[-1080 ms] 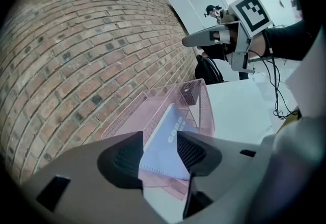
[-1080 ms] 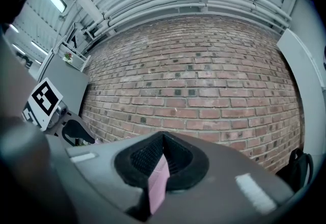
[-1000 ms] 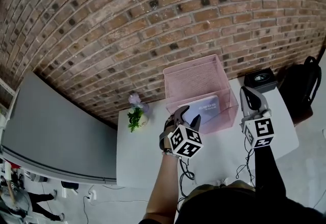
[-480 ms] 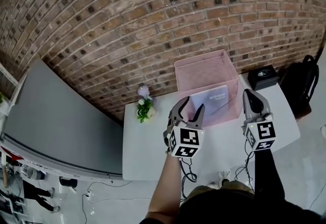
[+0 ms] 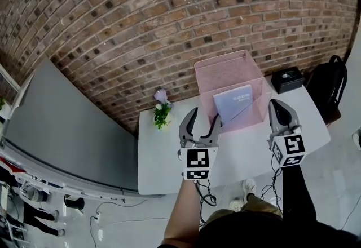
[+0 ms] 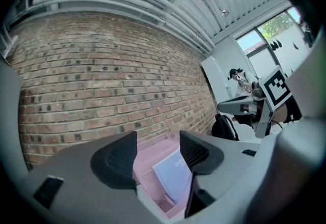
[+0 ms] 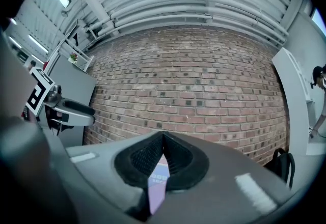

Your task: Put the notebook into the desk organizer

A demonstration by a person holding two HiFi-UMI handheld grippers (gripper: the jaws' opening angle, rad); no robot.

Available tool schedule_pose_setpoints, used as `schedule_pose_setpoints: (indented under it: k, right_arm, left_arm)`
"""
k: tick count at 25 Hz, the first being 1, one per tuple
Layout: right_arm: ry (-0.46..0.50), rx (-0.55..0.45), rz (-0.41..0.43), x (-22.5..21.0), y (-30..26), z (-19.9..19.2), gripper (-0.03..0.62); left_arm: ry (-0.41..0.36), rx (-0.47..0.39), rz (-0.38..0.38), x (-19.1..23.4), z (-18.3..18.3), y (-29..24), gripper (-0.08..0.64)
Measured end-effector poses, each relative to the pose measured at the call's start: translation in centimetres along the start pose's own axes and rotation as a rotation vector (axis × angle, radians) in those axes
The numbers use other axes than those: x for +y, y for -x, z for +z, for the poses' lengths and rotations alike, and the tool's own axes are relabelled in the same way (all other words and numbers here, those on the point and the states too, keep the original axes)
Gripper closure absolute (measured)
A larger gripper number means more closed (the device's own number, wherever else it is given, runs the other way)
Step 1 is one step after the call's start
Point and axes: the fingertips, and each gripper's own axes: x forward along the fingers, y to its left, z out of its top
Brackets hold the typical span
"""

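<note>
The pink mesh desk organizer stands at the far edge of the white table, right of the middle and up against the brick wall. The notebook is already inside it, standing on edge and leaning back, its pale cover turned toward the person. It sits in the near part of the organizer; which compartment I cannot tell.

The left gripper hangs over the middle of the table, just in front of the organizer's near left corner. Its jaws are spreading wide apart with nothing between the pads. From that gripper's own view the organizer and notebook show through the gap, beyond the jaws and clear of them.

The right gripper is held over the table's right side, just beside the organizer's near right corner and apart from it. Its two black pads are pressed together at the tips and hold nothing.

A small potted plant with a pale flower stands at the far left corner of the table. A black box sits at the far right corner. A black bag rests past the table's right edge, off the table
</note>
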Motion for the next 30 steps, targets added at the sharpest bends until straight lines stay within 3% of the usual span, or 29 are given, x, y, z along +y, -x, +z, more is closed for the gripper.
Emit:
schedule_pose_setpoints:
  k: [24,30]
  right_arm:
    - [0.011,0.001,0.036,3.6,2.9,-0.1,0.591]
    - [0.021,0.006,0.051,3.9,2.3,-0.2,0.591]
  left_arm:
    - [0.021,-0.088,0.016,-0.6,1.1,4.0,0.311]
    - [0.018,-0.08,0.048,0.3,0.7,3.8,0.406]
